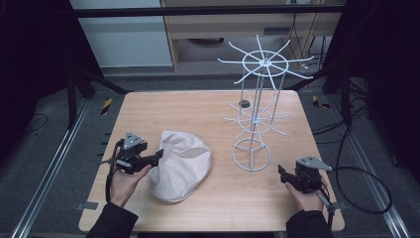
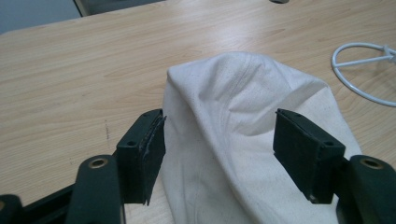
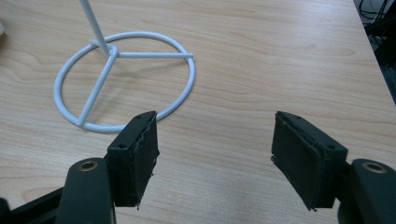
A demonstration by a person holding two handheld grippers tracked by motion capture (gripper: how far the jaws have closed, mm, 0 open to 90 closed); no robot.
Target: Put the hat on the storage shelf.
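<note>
Left gripper [image 2: 219,154] jaws astride cream cap [image 2: 247,135], perhaps untouched.

cap [image 1: 180,165] on table [image 1: 208,106], left of wire rack [image 1: 255,111].

The light wood-grain rectangular table [image 1: 198,106] carries a cream fabric cap [image 1: 180,164] at front left, a white wire display stand [image 1: 252,153] at right, and a small dark disc [image 1: 243,103] behind it.
</note>
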